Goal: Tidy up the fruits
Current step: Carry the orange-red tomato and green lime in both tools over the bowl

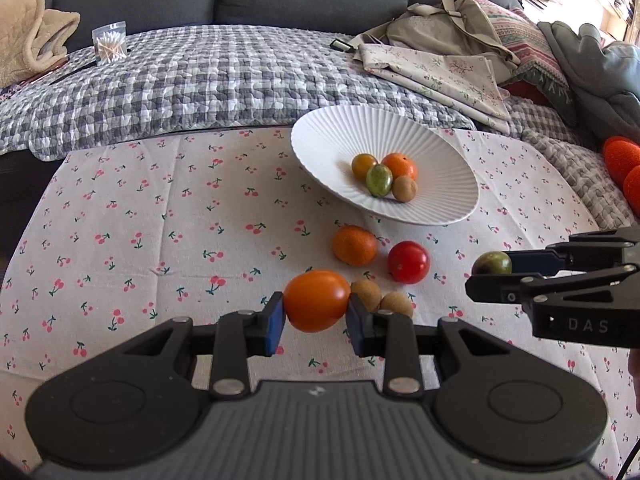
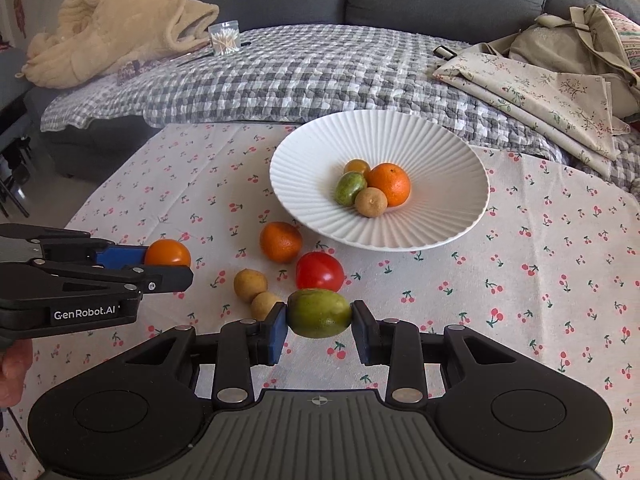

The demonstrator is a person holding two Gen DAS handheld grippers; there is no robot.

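Note:
My left gripper [image 1: 316,312] is shut on an orange tomato [image 1: 317,300], held above the cherry-print cloth. My right gripper [image 2: 319,318] is shut on a green fruit [image 2: 319,313], also lifted off the cloth. Each gripper shows in the other's view: the right gripper [image 1: 490,276] at the right edge, the left gripper [image 2: 170,266] at the left edge. A white ribbed bowl [image 2: 440,152] holds several fruits, among them a mandarin [image 2: 390,184]. Loose on the cloth lie a mandarin [image 2: 281,241], a red tomato [image 2: 320,271] and two small brown fruits [image 2: 250,285].
The table's far edge meets a sofa covered with a grey checked quilt [image 2: 300,72]. On it sit a jar of cotton swabs [image 2: 225,38], a beige blanket [image 2: 116,24] and folded cloths with a bag [image 2: 540,80]. Orange-red round things [image 1: 622,160] show at the right edge.

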